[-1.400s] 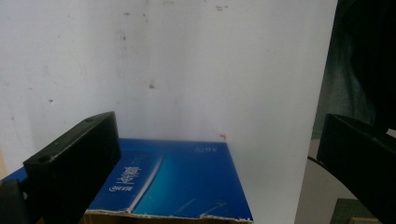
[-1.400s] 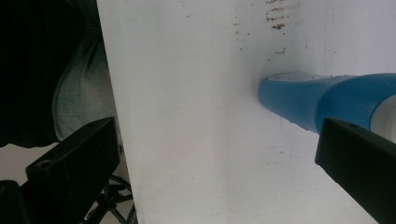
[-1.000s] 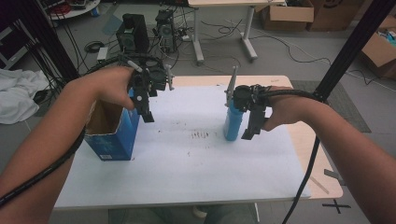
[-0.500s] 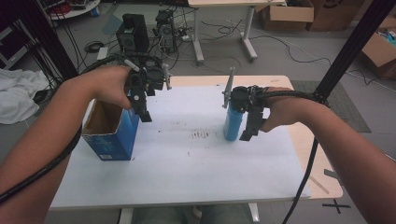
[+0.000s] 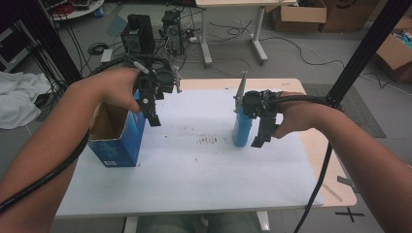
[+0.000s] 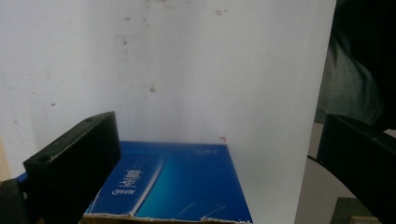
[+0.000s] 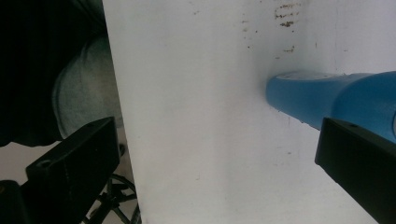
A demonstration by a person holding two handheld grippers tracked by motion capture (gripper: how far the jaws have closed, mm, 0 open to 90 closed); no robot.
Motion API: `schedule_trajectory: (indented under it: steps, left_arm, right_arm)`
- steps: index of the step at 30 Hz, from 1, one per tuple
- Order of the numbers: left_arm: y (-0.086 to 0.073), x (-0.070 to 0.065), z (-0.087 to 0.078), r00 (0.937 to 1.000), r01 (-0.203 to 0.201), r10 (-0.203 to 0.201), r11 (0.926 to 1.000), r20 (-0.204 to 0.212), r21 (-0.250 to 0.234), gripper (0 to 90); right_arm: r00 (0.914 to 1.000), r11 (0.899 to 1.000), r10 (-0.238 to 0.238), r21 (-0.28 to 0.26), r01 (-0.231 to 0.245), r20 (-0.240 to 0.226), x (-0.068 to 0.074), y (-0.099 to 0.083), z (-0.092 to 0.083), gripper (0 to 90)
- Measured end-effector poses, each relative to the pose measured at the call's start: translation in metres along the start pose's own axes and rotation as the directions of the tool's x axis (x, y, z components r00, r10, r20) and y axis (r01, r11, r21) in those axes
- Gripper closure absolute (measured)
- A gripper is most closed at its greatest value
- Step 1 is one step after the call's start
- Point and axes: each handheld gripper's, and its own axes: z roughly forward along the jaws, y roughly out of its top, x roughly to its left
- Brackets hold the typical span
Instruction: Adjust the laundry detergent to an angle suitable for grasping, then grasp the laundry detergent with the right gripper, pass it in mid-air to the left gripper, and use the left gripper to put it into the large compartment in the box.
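Note:
An open blue cardboard box (image 5: 116, 141) stands at the left of the white-topped table (image 5: 194, 179). My left gripper (image 5: 151, 114) hangs jaws-down at the box's upper right corner. In the left gripper view it (image 6: 218, 140) is open, with the box's blue side (image 6: 177, 184) low between the jaws. A blue bottle (image 5: 241, 127) stands upright right of centre. My right gripper (image 5: 261, 136) is just to its right, jaws pointing down. Seen in the right gripper view, this gripper (image 7: 215, 144) is open, and the bottle (image 7: 322, 93) lies by its right-hand jaw, ungripped.
Dark smudges (image 5: 209, 141) mark the table's middle. The wooden table edge (image 5: 335, 189) shows at the right. A black pole (image 5: 367, 53) rises at the right. Computer towers (image 5: 138, 31), cables, another table and cardboard boxes (image 5: 299, 17) stand on the floor beyond.
Both grippers hold almost the same places beside the box and the bottle, with only slight drift. Both stay open.

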Motion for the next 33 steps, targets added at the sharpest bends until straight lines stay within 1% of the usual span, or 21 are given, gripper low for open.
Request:
schedule_trajectory:
  steps: [1, 3, 4, 8, 11, 14, 16, 22, 24, 25, 27, 33]
  left_arm:
    - [0.0004, -0.0002, -0.0003, 1.0, -0.002, 0.002, 1.0, 0.002, -0.006, 0.1]
    - [0.0016, 0.0001, -0.001, 1.0, -0.006, 0.006, 1.0, -0.003, 0.002, 0.1]
    - [0.0016, 0.0002, -0.0007, 1.0, -0.004, 0.004, 1.0, -0.006, -0.001, 0.1]
    - [0.0014, -0.0005, -0.0009, 1.0, -0.005, 0.005, 1.0, -0.001, -0.006, 0.1]
    - [0.0006, -0.0001, 0.0011, 1.0, 0.0, 0.0, 1.0, 0.005, 0.006, 0.1]
    - [-0.0017, 0.0006, 0.0011, 1.0, 0.008, -0.008, 1.0, 0.003, 0.002, 0.1]
    - [-0.0021, 0.0003, 0.001, 1.0, 0.006, -0.006, 1.0, 0.001, 0.004, 0.1]
    - [-0.0025, -0.0022, -0.0028, 1.0, 0.0, 0.0, 1.0, 0.001, 0.003, 0.1]
    - [-0.0026, -0.002, -0.0037, 1.0, 0.003, -0.003, 1.0, -0.007, 0.009, 0.1]
    - [-0.0029, -0.0017, -0.0048, 1.0, 0.001, -0.001, 1.0, -0.007, 0.003, 0.1]
    - [-0.0029, -0.0019, -0.0049, 1.0, 0.0, 0.0, 1.0, -0.008, 0.005, 0.1]
    - [-0.0013, -0.004, -0.0041, 1.0, -0.003, 0.003, 1.0, -0.008, 0.008, 0.1]
  right_arm:
    - [1.0, 1.0, 0.001, -0.002, -0.001, 0.002, 0.0001, 0.0001, 0.0007, 0.0]
    - [1.0, 1.0, -0.001, 0.001, 0.001, 0.002, 0.0005, 0.0003, 0.0006, 0.0]
    - [1.0, 1.0, -0.002, 0.002, 0.002, 0.003, 0.0005, 0.0002, 0.0006, 0.0]
    - [1.0, 1.0, 0.001, 0.001, -0.001, 0.003, -0.0003, -0.0004, 0.0002, 0.0]
    - [1.0, 1.0, -0.001, 0.003, 0.001, -0.001, -0.0003, -0.0007, -0.0004, 0.0]
    - [1.0, 1.0, -0.002, 0.005, 0.002, -0.002, -0.0017, -0.0009, 0.0004, 0.0]
    - [1.0, 1.0, -0.002, 0.002, 0.002, 0.001, -0.0023, 0.0, 0.0009, 0.0]
    - [1.0, 1.0, -0.006, 0.0, 0.006, 0.005, -0.0007, 0.0018, -0.0008, 0.0]
    - [1.0, 1.0, -0.002, 0.0, 0.002, 0.004, -0.0009, 0.0014, -0.0014, 0.0]
    - [1.0, 1.0, 0.004, -0.004, -0.004, 0.008, -0.0008, 0.0002, -0.0013, 0.0]
    - [0.9999, 1.0, 0.006, 0.003, -0.006, 0.012, 0.0003, -0.0004, -0.0016, 0.0]
    - [0.9999, 1.0, 0.002, -0.012, -0.002, 0.016, 0.006, -0.0025, -0.003, 0.0]
